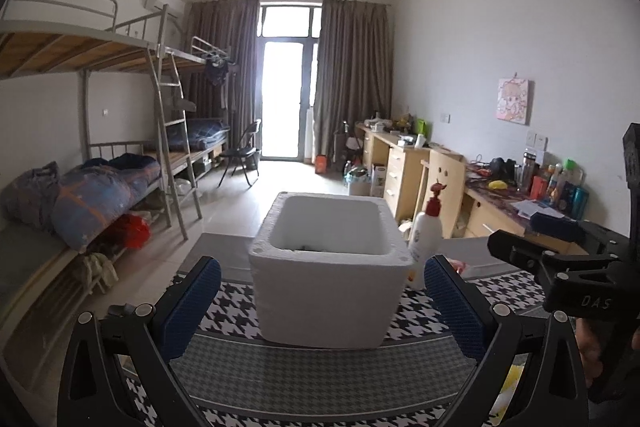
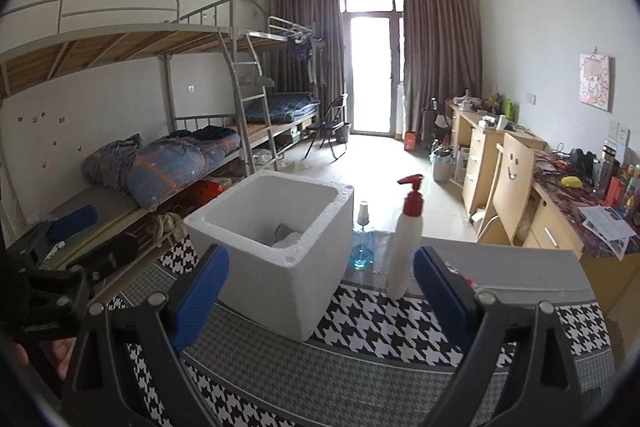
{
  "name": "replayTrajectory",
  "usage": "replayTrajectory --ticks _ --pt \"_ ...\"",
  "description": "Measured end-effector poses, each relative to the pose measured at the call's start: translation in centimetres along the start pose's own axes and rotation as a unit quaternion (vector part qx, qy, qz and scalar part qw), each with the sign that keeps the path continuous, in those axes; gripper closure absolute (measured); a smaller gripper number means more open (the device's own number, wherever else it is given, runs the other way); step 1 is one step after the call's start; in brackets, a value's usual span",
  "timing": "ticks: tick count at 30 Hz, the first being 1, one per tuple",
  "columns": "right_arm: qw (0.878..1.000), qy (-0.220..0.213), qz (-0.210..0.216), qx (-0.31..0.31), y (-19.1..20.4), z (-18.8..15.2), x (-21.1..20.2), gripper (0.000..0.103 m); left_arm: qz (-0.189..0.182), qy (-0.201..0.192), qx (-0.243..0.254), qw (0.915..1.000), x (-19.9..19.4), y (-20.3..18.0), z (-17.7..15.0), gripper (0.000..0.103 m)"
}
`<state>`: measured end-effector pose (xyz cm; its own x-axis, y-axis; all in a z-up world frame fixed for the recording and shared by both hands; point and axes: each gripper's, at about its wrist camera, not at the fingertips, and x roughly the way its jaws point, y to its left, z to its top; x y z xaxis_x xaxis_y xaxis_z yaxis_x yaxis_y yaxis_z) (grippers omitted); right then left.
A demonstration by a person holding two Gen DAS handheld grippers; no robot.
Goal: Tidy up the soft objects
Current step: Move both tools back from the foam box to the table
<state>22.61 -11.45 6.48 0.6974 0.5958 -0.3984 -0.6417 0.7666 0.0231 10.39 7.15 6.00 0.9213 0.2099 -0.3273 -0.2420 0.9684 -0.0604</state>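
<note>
Two ribbed blue tongs [image 1: 322, 301] [image 2: 320, 291] flank a blocky foam box [image 1: 326, 275].

Foam box [image 2: 276, 251] stands on the patterned table [image 2: 360, 359], its top open and unobstructed from above. Pump bottle [image 2: 404, 247] is set just right of it, leaving a narrow gap between them. Blue bottle [image 2: 363, 247] is seen behind that gap. Bare cloth lies open in front of the box.
</note>
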Motion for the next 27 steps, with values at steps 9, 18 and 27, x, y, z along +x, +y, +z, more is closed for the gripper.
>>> replayTrajectory --ticks 9,18,27 --pt "1.000 0.005 -0.006 0.017 -0.9 -1.5 -1.0 0.008 -0.023 0.009 0.008 0.9997 0.0 -1.2 -0.7 0.001" --pt "0.999 -0.004 -0.021 0.038 -2.1 -2.9 -3.0 0.008 -0.042 0.016 0.026 0.9987 -0.1 -2.6 -1.7 0.001" --pt "0.999 -0.001 -0.036 0.033 -2.8 -4.5 -3.9 0.008 -0.052 0.010 0.041 0.9978 -0.6 -3.7 -2.4 0.001"
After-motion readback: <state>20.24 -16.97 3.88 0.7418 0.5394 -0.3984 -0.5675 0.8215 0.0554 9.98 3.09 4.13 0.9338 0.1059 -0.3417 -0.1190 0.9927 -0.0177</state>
